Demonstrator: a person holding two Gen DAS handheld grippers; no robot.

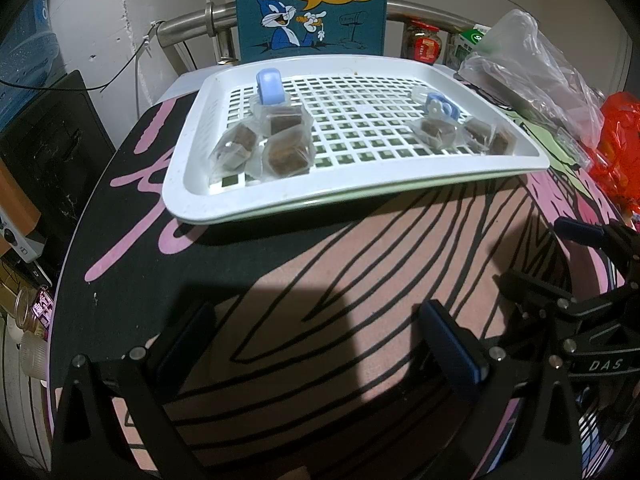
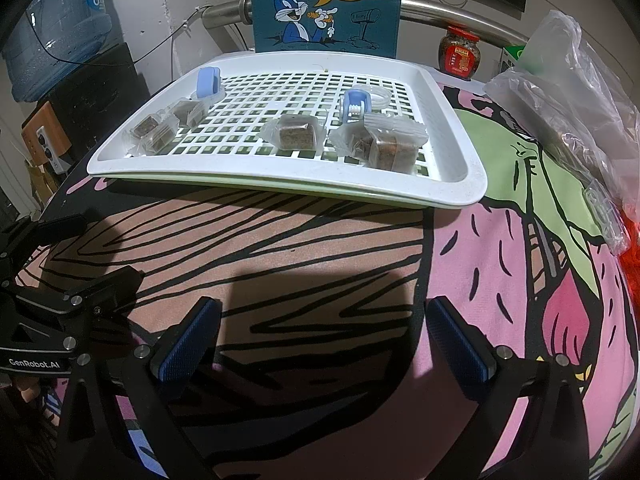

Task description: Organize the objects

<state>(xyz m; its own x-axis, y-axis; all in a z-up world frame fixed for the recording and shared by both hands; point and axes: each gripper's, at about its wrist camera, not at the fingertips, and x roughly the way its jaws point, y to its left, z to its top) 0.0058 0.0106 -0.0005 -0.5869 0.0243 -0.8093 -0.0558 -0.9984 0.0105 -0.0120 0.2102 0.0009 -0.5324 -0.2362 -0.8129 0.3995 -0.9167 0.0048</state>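
A white slotted tray point(image 1: 192, 184) point(image 2: 460, 184) sits on a patterned cloth. It holds several clear-wrapped brown cakes in a left cluster point(image 1: 280, 152) point(image 2: 154, 132) and a right cluster point(image 1: 476, 134) point(image 2: 392, 146), with one single cake point(image 2: 296, 134) between them. Two small blue rollers on clear bases stand at the back, left point(image 1: 269, 88) point(image 2: 208, 82) and right point(image 1: 438, 106) point(image 2: 355, 106). My left gripper point(image 1: 316, 328) is open and empty, hovering over the cloth in front of the tray. My right gripper point(image 2: 324, 328) is open and empty too, and shows in the left wrist view point(image 1: 580, 264).
A blue Bugs Bunny board point(image 1: 310, 4) point(image 2: 326, 4) stands behind the tray. Clear plastic bags point(image 1: 532, 64) point(image 2: 580, 96), a red jar point(image 2: 459, 54) and a red bag point(image 1: 620, 152) lie to the right. A water bottle point(image 2: 60, 24) stands back left. The table edge curves at left.
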